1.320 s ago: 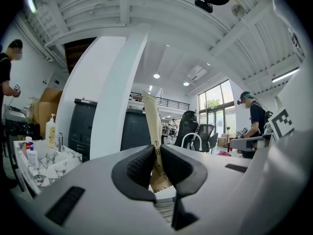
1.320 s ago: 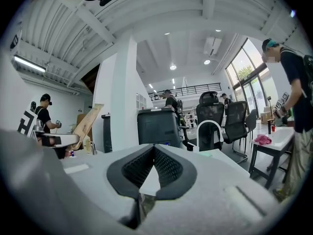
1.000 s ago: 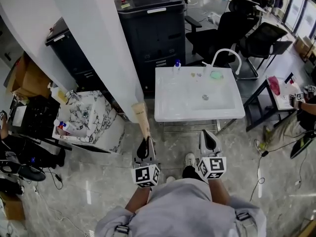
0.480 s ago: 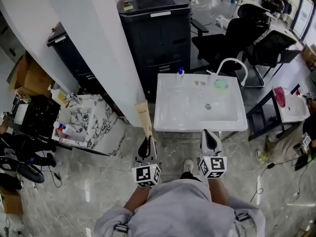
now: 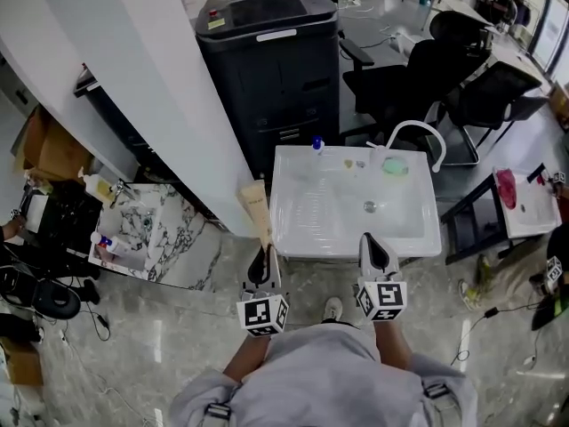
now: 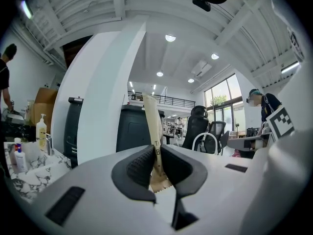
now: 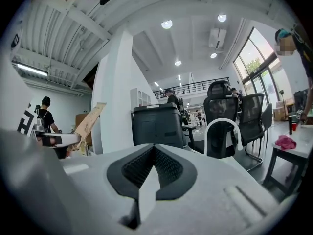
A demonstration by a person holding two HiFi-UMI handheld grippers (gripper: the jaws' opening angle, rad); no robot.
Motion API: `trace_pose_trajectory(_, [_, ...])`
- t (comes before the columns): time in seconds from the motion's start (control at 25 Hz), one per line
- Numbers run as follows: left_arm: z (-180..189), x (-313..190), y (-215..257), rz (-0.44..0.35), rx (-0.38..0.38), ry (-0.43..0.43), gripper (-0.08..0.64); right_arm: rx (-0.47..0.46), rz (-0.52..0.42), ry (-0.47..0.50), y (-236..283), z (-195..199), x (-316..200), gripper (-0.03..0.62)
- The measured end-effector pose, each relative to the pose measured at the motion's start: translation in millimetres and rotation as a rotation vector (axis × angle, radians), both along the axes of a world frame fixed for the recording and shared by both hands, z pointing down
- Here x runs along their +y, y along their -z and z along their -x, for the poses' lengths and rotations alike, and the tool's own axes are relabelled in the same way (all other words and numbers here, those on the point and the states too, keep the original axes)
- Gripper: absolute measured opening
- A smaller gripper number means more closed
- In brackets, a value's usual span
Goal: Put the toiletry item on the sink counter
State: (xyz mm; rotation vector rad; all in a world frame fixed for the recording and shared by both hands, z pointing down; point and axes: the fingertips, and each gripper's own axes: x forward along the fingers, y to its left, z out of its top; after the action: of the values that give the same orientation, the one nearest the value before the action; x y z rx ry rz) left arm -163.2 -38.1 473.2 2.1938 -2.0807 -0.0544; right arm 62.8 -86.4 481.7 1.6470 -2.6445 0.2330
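Sink point(image 5: 307, 231) nearer, left tool point(image 5: 262, 256) pinching tube point(image 5: 255, 207), lettering half-hidden

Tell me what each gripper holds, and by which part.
The left gripper clamps a tan flat plastic tube just above its crimped bottom end. The right gripper is shut on nothing.

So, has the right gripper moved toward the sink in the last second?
Yes, forward: the right gripper now overlaps the front edge of the sink; earlier, floor showed between them.

We count: 1 left claw point(image 5: 264, 251) | 1 right claw point(image 5: 372, 240) | 1 tube point(image 5: 255, 208) | 1 sink point(image 5: 293, 238) | 1 faucet point(image 5: 413, 124) | 2 office chairs point(image 5: 400, 78) point(image 5: 491, 96) | 1 printer point(image 5: 267, 52)
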Motion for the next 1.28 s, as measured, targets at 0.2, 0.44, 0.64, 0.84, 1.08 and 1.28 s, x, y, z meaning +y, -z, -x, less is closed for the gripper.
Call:
trace_pose_trajectory(0.2, [-22.1, -40.4, 0.5, 0.008, -0.004, 0.003, 0.04, 0.006, -0.001, -0.01, 1.9, -28.9, -39.2, 0.002])
trace_pose_trajectory(0.44, [-48.4, -89.4, 6.6, -0.009, -0.013, 0.002, 0.04, -0.001, -0.004, -0.028, 1.1, -63.7, -82.2, 0.002])
trace_pose_trajectory(0.64, [-63.9, -117.7, 6.9, -0.01, -0.014, 0.01, 0.04, -0.001, 0.0, -0.025, -2.6, -80.9, -111.9, 0.002])
trace_pose_trajectory(0.84, [-72.1, -131.9, 6.6, -0.005, -0.011, 0.012, 0.04, 0.0, 0.004, -0.022, -5.6, -88.3, -130.6, 0.002])
trace_pose_trajectory(1.08, [-70.5, -144.0, 2.0, 0.004, -0.013, -0.005, 0.04, -0.01, 0.006, -0.022, -6.4, -78.9, -138.2, 0.002])
trace_pose_trajectory(1.28, [-61.0, -152.2, 1.5, 0.014, -0.014, -0.038, 0.04, -0.003, 0.011, -0.05, -4.9, -70.4, -142.2, 0.002])
